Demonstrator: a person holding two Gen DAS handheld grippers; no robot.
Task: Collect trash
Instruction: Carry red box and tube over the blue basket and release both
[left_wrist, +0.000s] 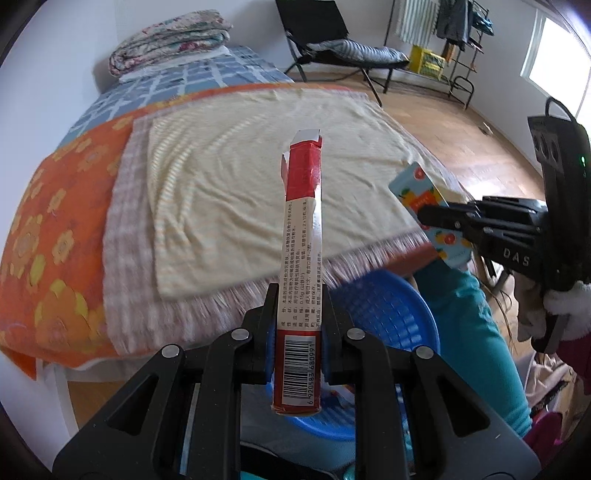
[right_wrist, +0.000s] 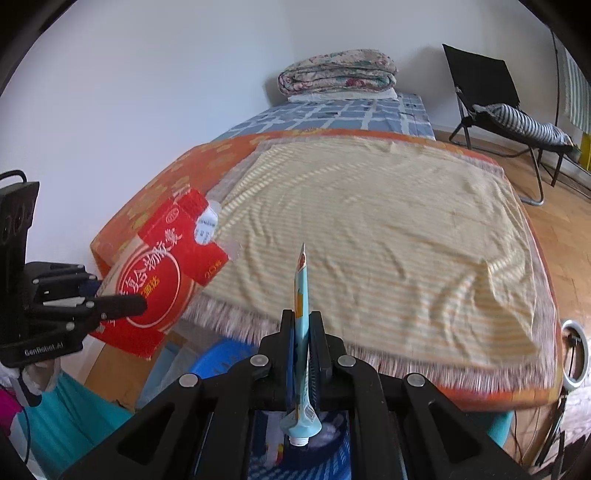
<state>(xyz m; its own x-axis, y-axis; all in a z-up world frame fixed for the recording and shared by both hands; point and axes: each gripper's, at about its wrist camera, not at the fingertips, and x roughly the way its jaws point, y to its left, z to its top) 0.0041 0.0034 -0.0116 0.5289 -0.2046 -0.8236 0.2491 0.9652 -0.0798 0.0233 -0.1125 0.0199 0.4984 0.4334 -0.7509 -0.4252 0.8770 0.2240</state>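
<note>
My left gripper (left_wrist: 298, 325) is shut on a flat red and white medicine box (left_wrist: 301, 258), held edge-on above the near edge of the bed; the box also shows in the right wrist view (right_wrist: 162, 273). My right gripper (right_wrist: 303, 332) is shut on a flattened light-blue tube (right_wrist: 301, 332) with fruit print, its cap end pointing toward the camera. The tube also shows in the left wrist view (left_wrist: 428, 210), pinched by the right gripper (left_wrist: 428, 218). A blue plastic basket (left_wrist: 388, 314) sits on the floor below both grippers, partly hidden by them.
The bed carries a cream striped cloth (left_wrist: 258, 177) over an orange floral cover (left_wrist: 55, 240). A folded quilt (right_wrist: 338, 72) lies at the far end. A black folding chair (right_wrist: 491, 103) and a clothes rack (left_wrist: 454, 37) stand on the wooden floor.
</note>
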